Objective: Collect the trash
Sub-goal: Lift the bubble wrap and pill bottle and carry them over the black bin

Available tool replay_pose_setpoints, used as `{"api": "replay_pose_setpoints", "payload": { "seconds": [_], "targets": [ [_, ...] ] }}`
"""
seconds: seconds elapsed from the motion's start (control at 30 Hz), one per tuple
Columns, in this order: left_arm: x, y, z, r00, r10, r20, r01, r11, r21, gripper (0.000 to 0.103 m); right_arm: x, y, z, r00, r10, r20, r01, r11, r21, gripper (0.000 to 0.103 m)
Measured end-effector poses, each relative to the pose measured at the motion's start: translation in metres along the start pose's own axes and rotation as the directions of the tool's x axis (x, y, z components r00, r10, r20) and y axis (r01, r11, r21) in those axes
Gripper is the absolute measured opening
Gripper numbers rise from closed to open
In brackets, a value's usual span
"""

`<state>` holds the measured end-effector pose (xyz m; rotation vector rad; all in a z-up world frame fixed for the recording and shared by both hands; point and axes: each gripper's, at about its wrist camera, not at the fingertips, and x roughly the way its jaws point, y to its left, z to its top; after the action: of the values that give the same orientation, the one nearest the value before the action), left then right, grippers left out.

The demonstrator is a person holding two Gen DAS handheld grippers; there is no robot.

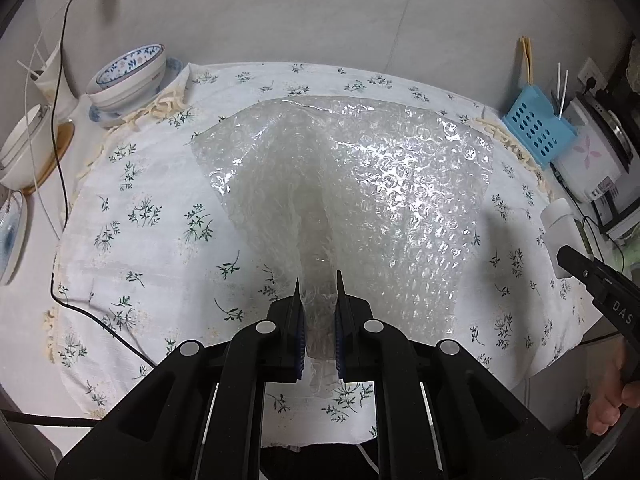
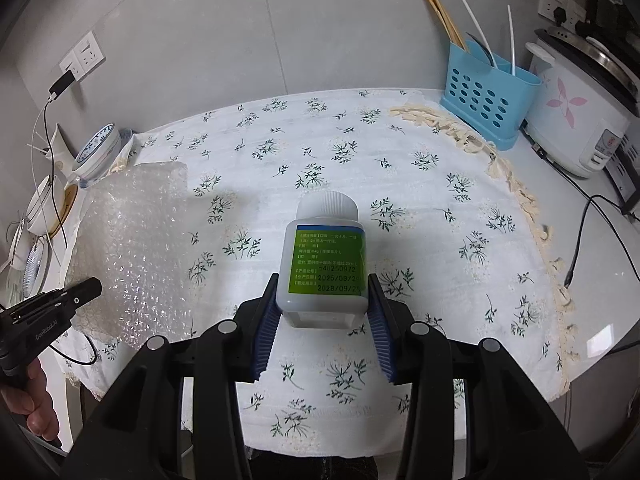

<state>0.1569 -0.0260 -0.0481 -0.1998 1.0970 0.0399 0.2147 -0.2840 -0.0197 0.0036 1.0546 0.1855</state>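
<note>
Nearest the left wrist camera, the left claw (image 1: 318, 280) is pinched tight on a gathered fold of the bubble wrap (image 1: 360, 184). The clear sheet fans out from the blue pads and spreads away over the flowered cloth (image 1: 140, 240); how much of its far edge rests on the cloth is hard to tell through the glare.

In the right wrist view, the right claw (image 2: 323, 292) is part-way open and clamped on the lower sides of a white bottle (image 2: 324, 264). The bottle has a green label and a ribbed white cap, and the cap end points away from the camera, above the cloth. A hand (image 2: 34, 404) shows at the lower left edge, behind the left claw's handle.

The cloth covers most of the surface (image 2: 592, 320), with a cream fringe along its right edge. At the far left stand stacked bowls (image 1: 128, 76) with a blue pattern, on a plate, with more dishes nearer the left edge. A black cable (image 1: 60, 160) runs down from a wall socket past them. At the far right, a blue holder (image 2: 486, 100) with round holes carries chopsticks and white straws, and a white rice cooker (image 2: 580, 120) sits just beside it.
</note>
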Motion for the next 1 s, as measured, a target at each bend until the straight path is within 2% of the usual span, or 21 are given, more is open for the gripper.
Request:
{"api": "replay_pose_setpoints", "payload": {
  "seconds": [0.53, 1.0],
  "targets": [
    [-0.032, 0.012, -0.049, 1.0, -0.008, 0.008, 0.007, 1.0, 0.017, 0.01, -0.043, 0.012, -0.043, 0.999, 0.004, 0.04, -0.005, 1.0, 0.016, 0.04],
    [-0.048, 0.022, -0.09, 1.0, -0.027, -0.001, 0.027, 1.0, 0.012, 0.01, -0.064, 0.019, -0.08, 0.999, 0.001, 0.051, -0.003, 1.0, 0.028, 0.04]
  ]
}}
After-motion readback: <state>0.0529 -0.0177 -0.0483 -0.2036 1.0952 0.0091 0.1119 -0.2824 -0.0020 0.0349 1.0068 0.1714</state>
